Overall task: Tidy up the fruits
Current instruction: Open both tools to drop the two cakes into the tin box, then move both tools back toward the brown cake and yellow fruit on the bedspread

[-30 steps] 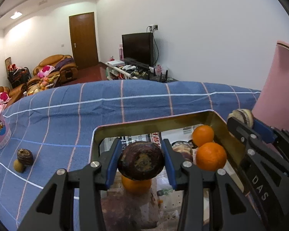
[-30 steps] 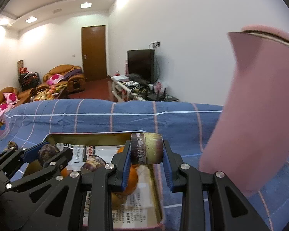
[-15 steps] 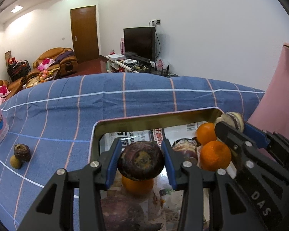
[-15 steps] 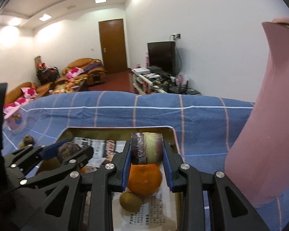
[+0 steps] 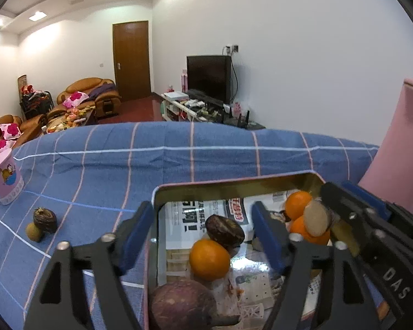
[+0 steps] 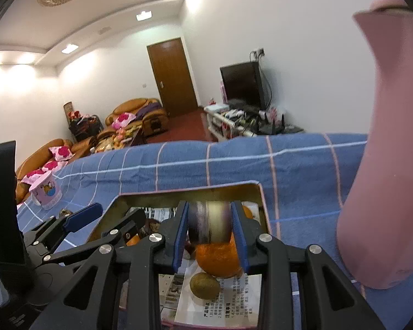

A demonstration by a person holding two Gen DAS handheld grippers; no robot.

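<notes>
Left wrist view, read from its left edge: a pink cartoon cup is seen standing on the blue checked cloth, and nearer in, a dark mangosteen is seen touching a small yellow-brown fruit. The left gripper is held over the near end of the gold tin tray, its jaws spread wide with nothing gripped between the blue pads. Inside the paper-lined tray, a second dark mangosteen is seen resting against an orange, with a large purplish fruit at the near edge. Further right, two oranges are partly hidden behind the right gripper, which is clamped on a round, pale-faced fruit slice. A tall pink container is seen at the right edge, beside the tray. Right wrist view, again from the left: the cup is seen far off on the cloth, then the spread left gripper above the tray. The right gripper is closed on the purple-rimmed slice, held on edge over an orange; a small brownish-green fruit lies on the paper just in front of that orange. The pink container fills the right side.
</notes>
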